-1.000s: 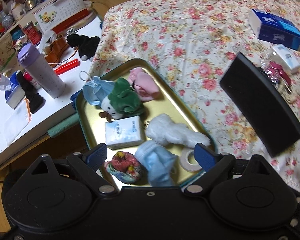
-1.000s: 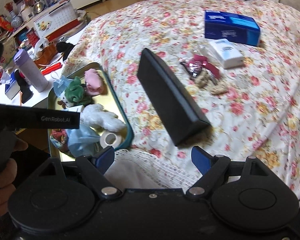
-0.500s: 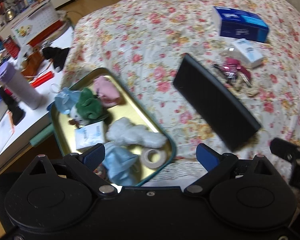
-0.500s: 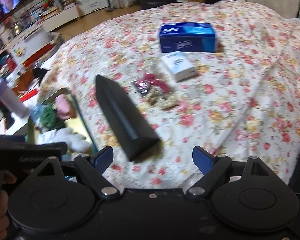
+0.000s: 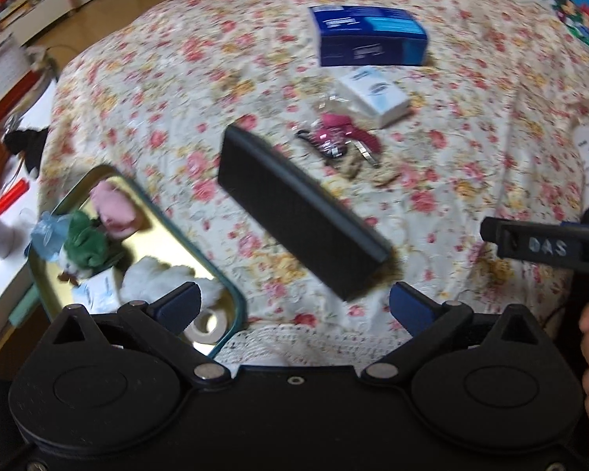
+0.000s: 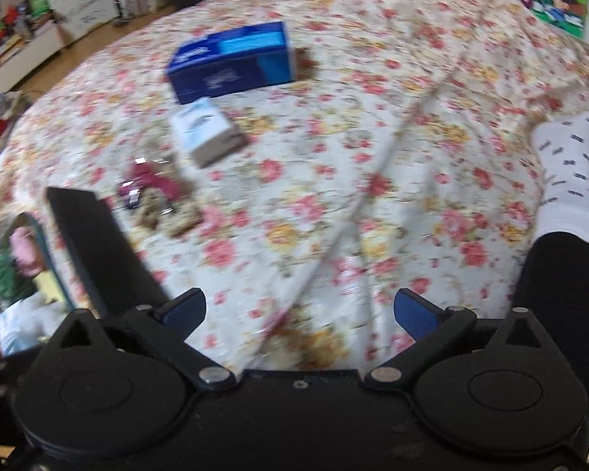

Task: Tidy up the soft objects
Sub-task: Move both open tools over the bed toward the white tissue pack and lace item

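A gold tray (image 5: 169, 216) lies at the left edge of the flowered bed. It holds a pink soft toy (image 5: 112, 206), a green and white plush (image 5: 84, 245), a white fluffy toy (image 5: 161, 280), a tissue pack (image 5: 98, 294) and a tape roll (image 5: 208, 324). The tray also shows at the left of the right wrist view (image 6: 49, 259). My left gripper (image 5: 294, 306) is open and empty above the bed's near edge. My right gripper (image 6: 300, 310) is open and empty over the bedspread.
A long black box (image 5: 298, 216) lies diagonally mid-bed. Beyond it are a pink bundle with keys (image 5: 337, 137), a small white box (image 5: 377, 96) and a blue box (image 5: 367, 35). A leg in a white sock (image 6: 573, 172) rests at right. A cluttered desk (image 5: 15, 149) stands left.
Both grippers have swung right, away from the tray and over the bed. The tray has slid to the left edge of both views. Both stay open.
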Motion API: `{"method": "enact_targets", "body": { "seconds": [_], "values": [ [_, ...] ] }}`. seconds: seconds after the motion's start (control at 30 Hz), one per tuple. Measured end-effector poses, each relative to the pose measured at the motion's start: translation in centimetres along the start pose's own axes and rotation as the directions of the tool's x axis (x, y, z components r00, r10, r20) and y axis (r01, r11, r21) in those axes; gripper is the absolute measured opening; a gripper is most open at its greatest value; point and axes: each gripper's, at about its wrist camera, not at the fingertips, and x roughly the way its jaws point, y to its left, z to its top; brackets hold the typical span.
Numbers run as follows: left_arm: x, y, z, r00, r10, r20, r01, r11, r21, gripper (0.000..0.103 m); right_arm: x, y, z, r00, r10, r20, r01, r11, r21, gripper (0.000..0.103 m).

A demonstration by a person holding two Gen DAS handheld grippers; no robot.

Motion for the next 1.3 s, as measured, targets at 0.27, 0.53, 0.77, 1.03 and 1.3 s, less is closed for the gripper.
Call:
{"method": "enact_targets", "body": {
  "seconds": [0.27,0.53,0.77,1.03,1.3],
  "values": [
    [0.3,-1.3,1.7,1.0,-0.003,0.024,0.001,0.999,0.051,0.099,2.7,0.4,3.0,0.994,-0.109,-0.014,0.107,0.99,-0.086,0.103],
    [1.3,-0.1,3.4,0.999,0.04,0.003,-0.04,0.998,0.045,0.099,4.4,3.4,7.1,1.0,0.006,-0.003,-0.006,0.993,-0.118,0.103],
    [1.3,1.5,4.9,0.998,0.064,0.029,-0.065,0.997,0.033,0.099,6.2,5.9,11.1,0.999,0.04,0.019,-0.038,0.994,-0.106,0.103],
    [2.1,2.3,5.7,0.998,0.059,0.017,-0.059,0.998,0.023,0.099,9.2,9.8,13.5,0.998,-0.014,0.059,0.027,0.976,-0.217,0.103],
    [2.4,2.8,5.9,0.998,0.069,0.012,-0.069,0.998,0.012,0.099,11.8,10.6,13.5,0.992,-0.107,0.071,0.123,0.952,-0.28,0.102]
  ]
}}
